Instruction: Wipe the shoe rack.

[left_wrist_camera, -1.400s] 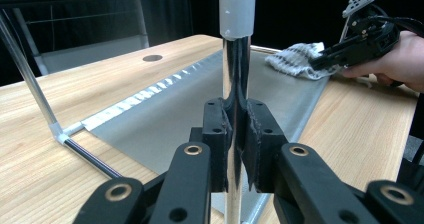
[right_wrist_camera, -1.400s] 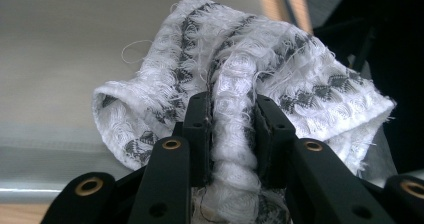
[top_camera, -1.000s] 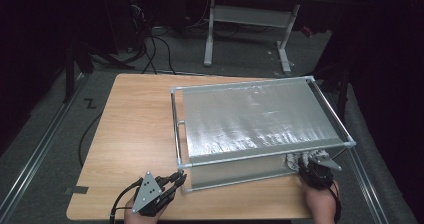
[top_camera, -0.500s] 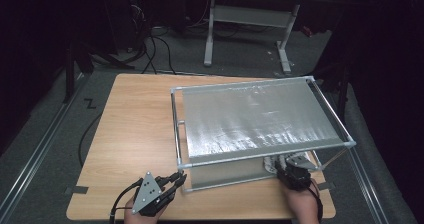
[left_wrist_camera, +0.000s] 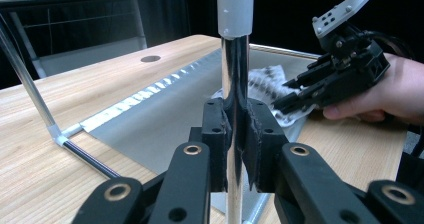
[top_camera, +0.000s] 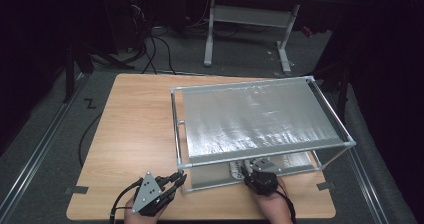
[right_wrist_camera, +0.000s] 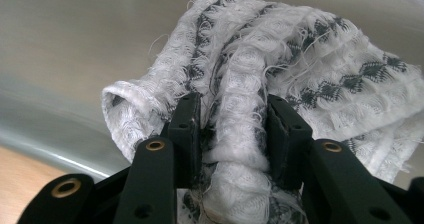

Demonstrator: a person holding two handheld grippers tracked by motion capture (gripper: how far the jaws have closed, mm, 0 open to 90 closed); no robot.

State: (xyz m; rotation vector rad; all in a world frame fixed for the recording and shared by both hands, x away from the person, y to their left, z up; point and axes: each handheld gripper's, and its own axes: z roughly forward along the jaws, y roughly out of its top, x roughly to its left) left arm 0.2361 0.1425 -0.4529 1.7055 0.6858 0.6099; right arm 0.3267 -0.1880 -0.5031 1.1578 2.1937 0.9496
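Observation:
A metal tube frame (top_camera: 260, 156) stands on the wooden table (top_camera: 135, 129) and carries a silvery sheet (top_camera: 255, 116) on top. My left gripper (top_camera: 177, 178) is at the frame's near left corner. In the left gripper view my left gripper (left_wrist_camera: 235, 134) is shut on the upright chrome post (left_wrist_camera: 235, 64). My right gripper (top_camera: 248, 170) reaches under the front rail, shut on a bunched white cloth (top_camera: 236, 168) with a dark pattern. The cloth (right_wrist_camera: 310, 59) lies on the lower silvery sheet (right_wrist_camera: 75, 44), a fold of it pinched in my right gripper (right_wrist_camera: 234, 126).
A white-legged desk (top_camera: 250, 19) and cables (top_camera: 155, 44) sit on the dark floor beyond the table. A round hole (left_wrist_camera: 150, 59) marks the tabletop. Bare wood lies left of the frame. Tape marks (top_camera: 76, 189) sit at the near table corners.
My right gripper has slid left along the front of the frame, dragging the cloth over the lower sheet. The left gripper has kept its hold on the post.

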